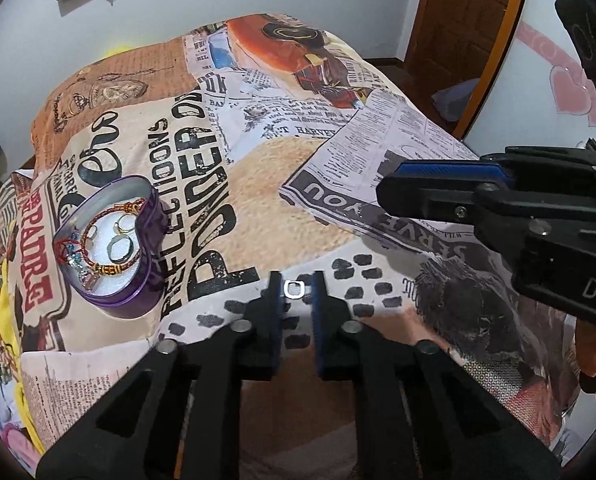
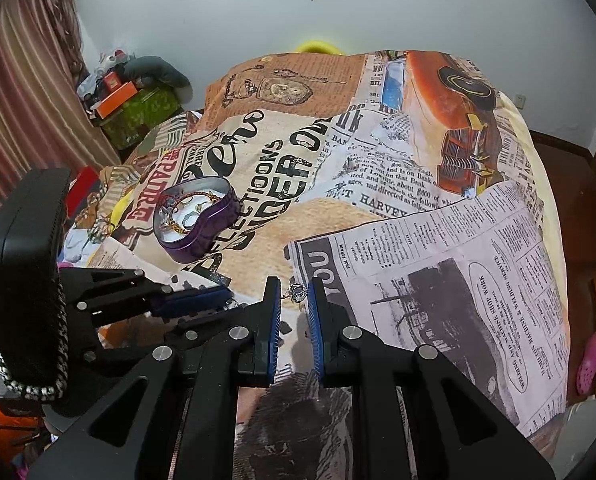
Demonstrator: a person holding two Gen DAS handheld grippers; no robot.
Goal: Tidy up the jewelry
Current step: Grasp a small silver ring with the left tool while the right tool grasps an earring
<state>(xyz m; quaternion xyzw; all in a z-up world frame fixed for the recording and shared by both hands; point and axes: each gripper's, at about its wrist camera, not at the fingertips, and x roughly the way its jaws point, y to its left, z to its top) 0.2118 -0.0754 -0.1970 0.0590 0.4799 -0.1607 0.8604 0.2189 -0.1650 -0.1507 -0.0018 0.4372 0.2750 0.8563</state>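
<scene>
Already the left hand-held gripper point(image 1: 296, 289) pinched a small silver ring point(image 1: 294, 289), and the heart-shaped tin point(image 1: 154, 236) lay toward the frame's left, nearer it than the right hand-held gripper point(image 2: 294, 293), which held a crown-shaped ring point(image 2: 297, 291).

Purple heart tin point(image 1: 138, 276) open, bracelets point(image 1: 98, 240), seemingly rings point(image 1: 118, 249) inside.

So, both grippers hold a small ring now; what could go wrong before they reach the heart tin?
1. The left gripper pinches a small silver ring only at its fingertips; it could slip and get lost on the busy printed blanket.
2. The right gripper holds an ornate ring the same way.
3. The purple heart-shaped tin sits on soft bedding and already holds bracelets and rings; a bump might tip it.
</scene>
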